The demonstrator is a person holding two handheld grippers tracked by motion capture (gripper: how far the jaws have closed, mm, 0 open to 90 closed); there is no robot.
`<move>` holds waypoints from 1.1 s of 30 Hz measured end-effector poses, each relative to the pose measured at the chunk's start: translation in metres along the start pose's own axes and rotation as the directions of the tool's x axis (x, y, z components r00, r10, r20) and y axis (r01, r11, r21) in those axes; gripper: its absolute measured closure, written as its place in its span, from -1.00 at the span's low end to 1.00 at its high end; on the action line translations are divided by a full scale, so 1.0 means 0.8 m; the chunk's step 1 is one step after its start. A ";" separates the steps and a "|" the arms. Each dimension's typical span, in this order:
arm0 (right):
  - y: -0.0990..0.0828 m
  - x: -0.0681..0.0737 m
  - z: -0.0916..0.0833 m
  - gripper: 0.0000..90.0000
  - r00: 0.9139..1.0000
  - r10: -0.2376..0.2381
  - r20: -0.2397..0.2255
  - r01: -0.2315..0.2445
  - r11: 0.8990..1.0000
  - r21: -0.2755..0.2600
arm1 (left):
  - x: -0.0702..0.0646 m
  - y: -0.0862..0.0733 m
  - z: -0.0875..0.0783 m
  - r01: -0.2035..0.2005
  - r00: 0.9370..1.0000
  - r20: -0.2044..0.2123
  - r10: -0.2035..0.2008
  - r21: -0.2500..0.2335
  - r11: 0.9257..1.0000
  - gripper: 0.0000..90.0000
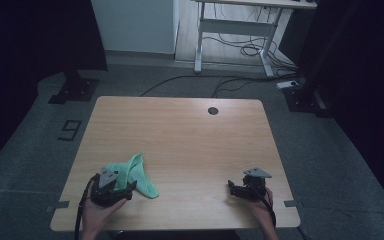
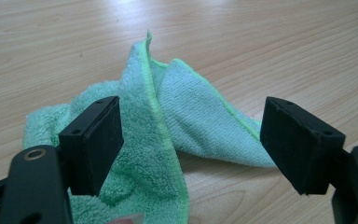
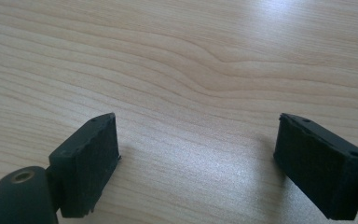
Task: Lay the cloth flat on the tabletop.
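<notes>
Green cloth (image 1: 132, 172) lies crumpled on the table (image 1: 180, 135), near the front left corner, partly folded over itself with a raised ridge running along its hemmed edge. Left gripper (image 1: 117, 192) sits at the cloth's near edge, held in the person's left hand (image 1: 100, 212), low over the wood. In the left gripper view the cloth (image 2: 168, 130) bunches between and ahead of the two black jaws, which stand wide apart; the left jaw is against or just over the fluffy part, the right jaw is clear of it, over bare wood beside the cloth's flatter flap. Nothing is pinched, so left gripper (image 2: 189, 144) is open, not gripping. Right gripper (image 1: 237, 190) is at the table's front right, well apart from the cloth, held by the right hand (image 1: 262, 210), grey plate on top. In the right gripper view its jaws are spread wide over bare wood grain, nothing between them, so right gripper (image 3: 196, 158) is open and empty. Small dark round hole (image 1: 213, 110) near the table's far edge. Floor beyond has cables (image 1: 240, 50) and a white desk frame (image 1: 235, 35). A "9" mark (image 1: 70, 130) lies on the floor left of the table.
</notes>
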State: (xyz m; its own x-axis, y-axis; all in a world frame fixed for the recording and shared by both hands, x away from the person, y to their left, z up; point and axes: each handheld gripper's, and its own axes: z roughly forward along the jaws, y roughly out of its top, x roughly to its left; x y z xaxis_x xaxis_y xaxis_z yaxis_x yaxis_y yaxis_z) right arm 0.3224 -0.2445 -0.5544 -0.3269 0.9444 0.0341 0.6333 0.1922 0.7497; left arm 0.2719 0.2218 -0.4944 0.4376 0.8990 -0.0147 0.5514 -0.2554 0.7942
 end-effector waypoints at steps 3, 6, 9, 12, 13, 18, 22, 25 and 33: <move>-0.001 0.003 -0.002 -0.69 1.000 -0.008 0.009 0.008 1.000 -0.019 | -0.001 0.001 -0.001 -0.002 1.000 0.000 0.002 -0.002 1.000 -0.53; -0.001 0.009 -0.006 -0.69 1.000 -0.018 0.011 0.019 0.999 -0.039 | -0.001 0.001 -0.002 -0.004 1.000 0.002 0.004 -0.008 1.000 -0.53; 0.000 0.011 -0.012 -0.69 1.000 -0.015 0.002 0.015 0.998 -0.067 | -0.001 0.001 -0.002 -0.003 1.000 0.000 0.003 -0.008 1.000 -0.53; 0.000 0.007 -0.015 -0.68 1.000 -0.001 0.002 0.002 0.996 -0.084 | -0.001 0.000 -0.001 -0.001 1.000 -0.002 0.001 -0.006 1.000 -0.52; -0.001 0.006 -0.015 -0.68 1.000 0.000 0.005 0.001 0.997 -0.083 | -0.001 0.000 -0.001 -0.002 1.000 -0.003 0.002 -0.005 1.000 -0.52; -0.003 0.005 -0.011 -0.65 1.000 0.005 0.000 -0.005 0.998 -0.068 | -0.002 0.000 0.001 -0.004 1.000 -0.010 0.004 -0.001 1.000 -0.52; -0.003 0.007 -0.012 -0.64 1.000 0.006 -0.005 -0.007 0.998 -0.065 | -0.002 0.000 0.003 -0.006 1.000 -0.023 0.006 0.003 1.000 -0.51; -0.003 0.006 -0.012 -0.64 1.000 0.007 -0.008 -0.007 0.998 -0.067 | -0.003 0.001 0.004 -0.008 0.999 -0.032 0.008 0.005 1.000 -0.51; -0.003 0.003 -0.014 -0.62 0.999 0.022 -0.023 -0.024 0.997 -0.078 | 0.001 0.012 0.008 -0.009 0.998 -0.056 0.009 0.007 1.000 -0.51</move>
State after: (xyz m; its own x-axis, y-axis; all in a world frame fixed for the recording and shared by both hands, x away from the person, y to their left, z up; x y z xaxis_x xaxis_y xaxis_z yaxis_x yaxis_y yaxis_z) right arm 0.3125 -0.2454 -0.5489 -0.3289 0.9421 0.0657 0.5844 0.1484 0.7978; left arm 0.2818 0.2177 -0.4906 0.4021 0.9152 0.0268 0.5522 -0.2657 0.7902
